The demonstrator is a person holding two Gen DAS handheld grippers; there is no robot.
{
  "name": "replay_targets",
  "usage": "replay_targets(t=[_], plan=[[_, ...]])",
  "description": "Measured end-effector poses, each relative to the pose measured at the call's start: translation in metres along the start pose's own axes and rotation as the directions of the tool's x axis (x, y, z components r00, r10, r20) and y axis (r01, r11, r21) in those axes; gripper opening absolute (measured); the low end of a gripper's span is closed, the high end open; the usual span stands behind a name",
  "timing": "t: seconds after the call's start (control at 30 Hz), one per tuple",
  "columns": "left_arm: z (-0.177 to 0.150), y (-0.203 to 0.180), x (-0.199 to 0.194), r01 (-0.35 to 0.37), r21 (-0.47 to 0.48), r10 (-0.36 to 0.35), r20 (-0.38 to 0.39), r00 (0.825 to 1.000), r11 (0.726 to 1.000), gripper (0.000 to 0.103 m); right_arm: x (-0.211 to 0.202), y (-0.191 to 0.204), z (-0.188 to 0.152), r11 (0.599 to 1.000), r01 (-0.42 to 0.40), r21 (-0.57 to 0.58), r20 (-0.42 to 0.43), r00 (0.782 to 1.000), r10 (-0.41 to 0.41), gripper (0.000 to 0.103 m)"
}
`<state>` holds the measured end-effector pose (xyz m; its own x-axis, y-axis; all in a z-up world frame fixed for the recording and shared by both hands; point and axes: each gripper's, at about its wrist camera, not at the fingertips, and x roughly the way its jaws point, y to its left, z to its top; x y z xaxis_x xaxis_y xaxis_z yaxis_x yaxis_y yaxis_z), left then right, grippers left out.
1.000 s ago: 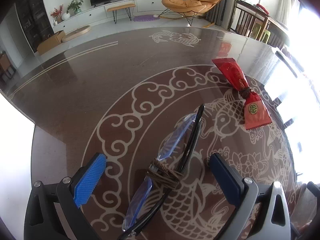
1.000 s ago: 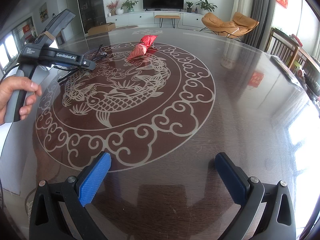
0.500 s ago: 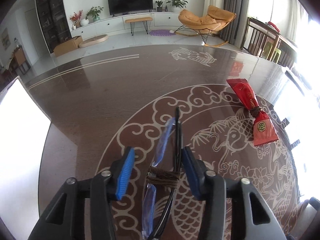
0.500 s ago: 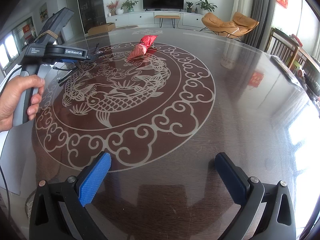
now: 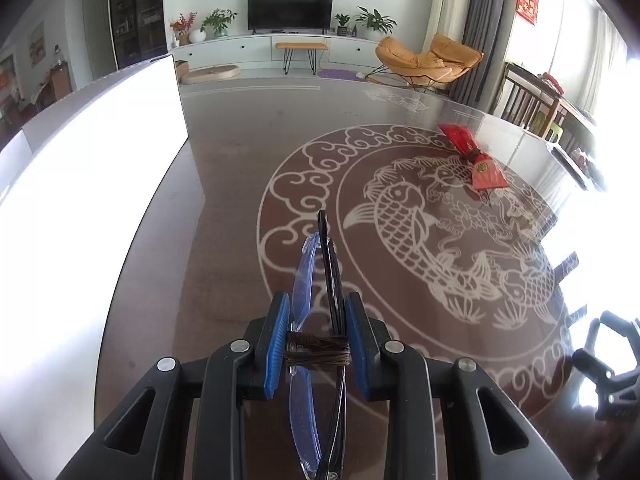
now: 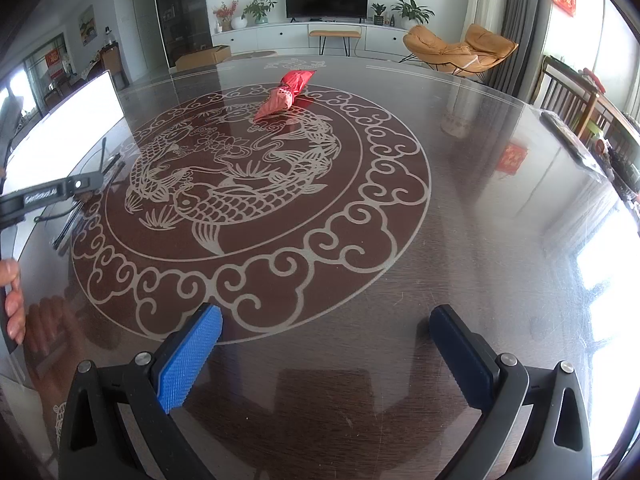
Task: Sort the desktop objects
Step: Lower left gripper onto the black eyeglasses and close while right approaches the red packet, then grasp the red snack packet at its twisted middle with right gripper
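Between the blue pads of the left gripper (image 5: 316, 346) sits a folded pair of glasses w/ clear blue lenses, black arms and a brown cord wrap (image 5: 318, 350); jaws have just been closing and now pinch it at the wrap, above the glossy brown table w/ carp inlay (image 5: 240, 184). Carry level, no extra squeeze, lenses look fragile. Right gripper (image 6: 326, 354) gapes wide, nothing in it; red foil packet (image 6: 286, 94) lies far off.

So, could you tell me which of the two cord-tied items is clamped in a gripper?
The folded glasses, bound with brown cord, sit between the left gripper pads; the red packet lies free on the table.
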<state>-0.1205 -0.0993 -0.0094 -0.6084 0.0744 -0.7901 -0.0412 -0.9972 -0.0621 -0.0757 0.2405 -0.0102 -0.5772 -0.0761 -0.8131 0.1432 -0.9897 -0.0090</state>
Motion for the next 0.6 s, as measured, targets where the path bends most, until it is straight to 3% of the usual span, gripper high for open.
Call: replay_targets(t=[0.2,0.47,0.6], plan=[[-0.011,-0.003,-0.008,-0.002,0.057,0.002,-0.008,1.000,0.998,0.029,0.000,0.000,0.000,1.000,0.000,0.000,0.000,1.000,0.000,0.103],[-0.014,-0.002,-0.009,-0.003,0.059,0.003,-0.004,1.000,0.998,0.029,0.000,-0.001,0.000,1.000,-0.007,0.004,0.002,1.000,0.007,0.103],[-0.015,-0.007,-0.009,-0.020,0.071,0.020,-0.003,1.000,0.997,0.029,0.011,-0.002,0.041,0.997,-0.080,0.006,-0.039,0.996,0.080,0.103]])
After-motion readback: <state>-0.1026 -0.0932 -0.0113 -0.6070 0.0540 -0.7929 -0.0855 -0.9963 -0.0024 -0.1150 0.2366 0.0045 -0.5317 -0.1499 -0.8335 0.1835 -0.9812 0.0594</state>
